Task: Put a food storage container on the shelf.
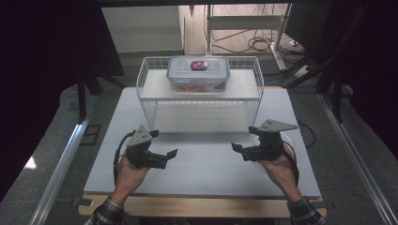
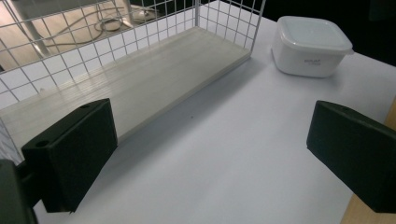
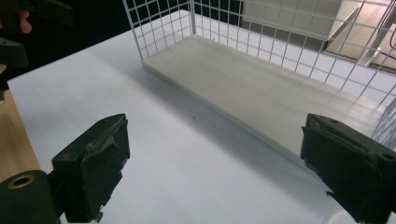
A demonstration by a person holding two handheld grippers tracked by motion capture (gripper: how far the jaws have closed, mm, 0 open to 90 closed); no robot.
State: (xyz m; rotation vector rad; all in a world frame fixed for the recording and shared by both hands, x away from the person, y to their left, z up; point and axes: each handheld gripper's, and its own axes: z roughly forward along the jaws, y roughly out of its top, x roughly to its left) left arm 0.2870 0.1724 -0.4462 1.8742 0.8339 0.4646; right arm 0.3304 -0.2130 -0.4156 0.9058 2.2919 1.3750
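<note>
White table (image 1: 202,164): bare betw. grippers
L gripper (image 1: 171,153): jaws wide, nothing held
R gripper (image 1: 236,147): jaws wide, nothing held
Box (image 1: 198,73): on wire rack (image 1: 151,75)

White wire rack (image 1: 199,101) at table's (image 1: 197,164) far side; clear lidded box (image 1: 198,73) on its top shelf. Cables (image 1: 260,44) on floor behind. Dark curtains at both sides.

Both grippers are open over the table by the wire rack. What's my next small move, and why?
Probably swing the right gripper toward the white lidded tub and bring its jaws around it. The jaws stand open and empty, the tub sits on the table past the end of the rack's lower shelf, and the clear box already rests on top.
</note>
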